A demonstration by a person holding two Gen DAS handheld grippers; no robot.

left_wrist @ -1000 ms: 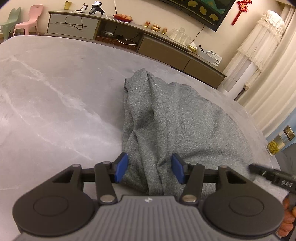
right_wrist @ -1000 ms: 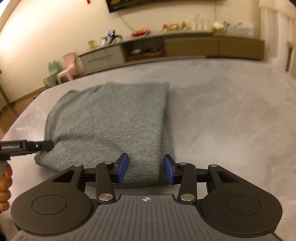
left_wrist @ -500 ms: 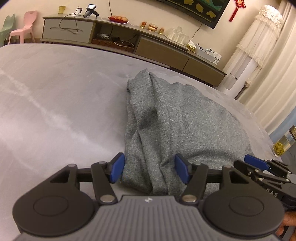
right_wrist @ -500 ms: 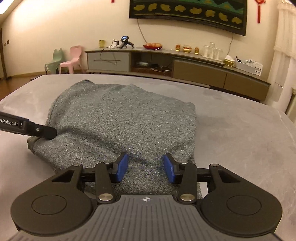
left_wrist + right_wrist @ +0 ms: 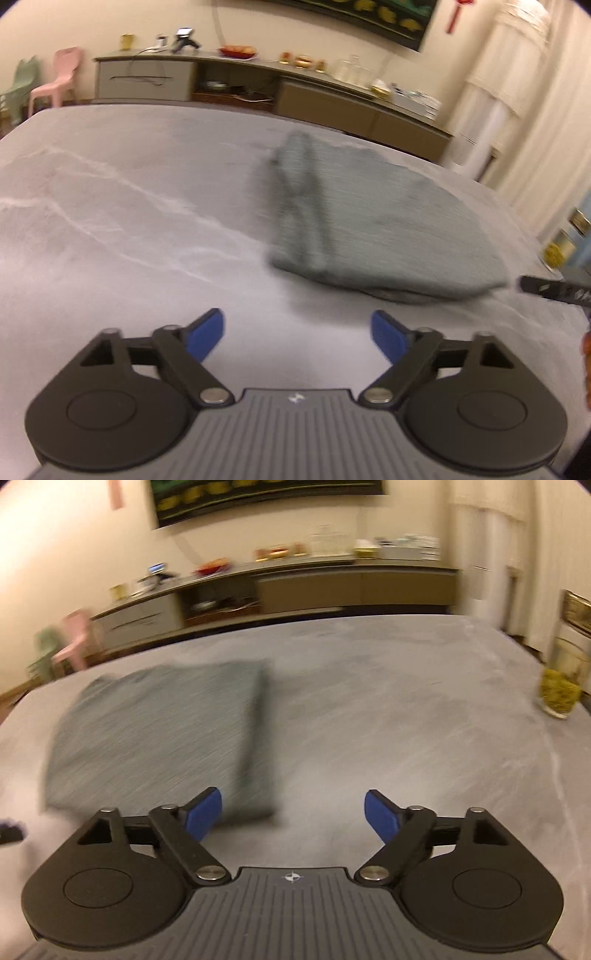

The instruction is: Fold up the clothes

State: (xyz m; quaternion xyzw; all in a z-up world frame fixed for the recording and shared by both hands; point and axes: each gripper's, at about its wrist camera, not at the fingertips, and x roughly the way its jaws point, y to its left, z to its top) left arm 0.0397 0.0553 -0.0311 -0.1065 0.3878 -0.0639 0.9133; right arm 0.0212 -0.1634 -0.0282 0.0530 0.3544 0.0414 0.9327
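Looks like the folding part is basically wrapped up here: the grey garment [image 5: 373, 221] sits as a compact folded bundle on the marble tabletop [image 5: 110, 206], toward its far right part in the left wrist view, and neither tool is touching it. The left gripper [image 5: 297, 332] has its blue pads spread wide with nothing between them, hanging over bare tabletop just short of the bundle's near edge. Same deal with the right gripper [image 5: 293, 812]: jaws wide apart and empty, with the garment off to its left. Both views are pretty blurry, so the fold edges are hard to judge. My guess for the next move is a tidy-up or a new piece. Only container I spot is a glass [image 5: 561, 686] near the tabletop's right edge, with something yellow-green in its lower part.
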